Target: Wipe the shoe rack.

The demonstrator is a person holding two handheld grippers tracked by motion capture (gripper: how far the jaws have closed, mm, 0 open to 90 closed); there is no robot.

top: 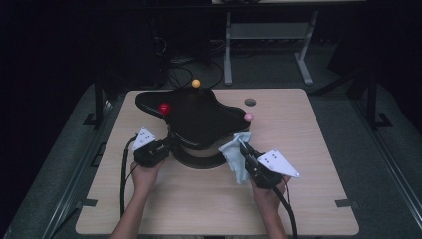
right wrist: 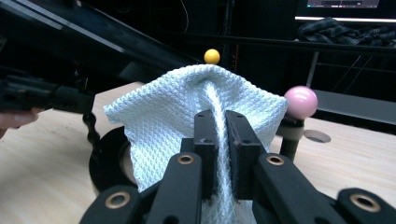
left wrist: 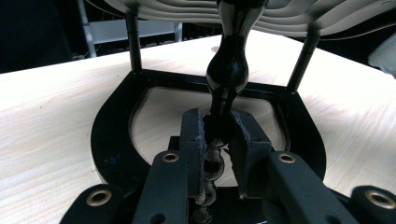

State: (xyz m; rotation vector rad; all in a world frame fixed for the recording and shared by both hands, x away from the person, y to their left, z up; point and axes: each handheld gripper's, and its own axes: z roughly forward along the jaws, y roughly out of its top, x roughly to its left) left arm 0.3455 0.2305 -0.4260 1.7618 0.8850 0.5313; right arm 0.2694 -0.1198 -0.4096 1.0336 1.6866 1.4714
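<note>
In the high view, a black stand [top: 194, 117] with a wide curved top sat at the centre of the wooden table [top: 308, 199]. Three small balls rose from it: a yellow ball [top: 196, 83] at the top, a red ball [top: 164, 108] on the left, and a pink ball [top: 249, 117] on the right.

The left gripper [top: 166, 145] lay at the lower left of the stand, held in the person's left hand [top: 144, 174]. In the left gripper view, its jaws were pressed in on a glossy black turned post [left wrist: 228, 70] that ran up from the stand's ring-shaped base [left wrist: 112, 126] to the underside of the top.

The right gripper [top: 245, 149] sat just right of centre in the high view, pointing up and to the left toward the stand's right edge. It pinched a pale blue-white cloth [top: 238, 157], which hung bunched beside the stand, just below the pink ball. In the right gripper view, the cloth [right wrist: 177, 121] spread out above the closed jaws in the middle of the frame, a fold of it caught between them.
</note>
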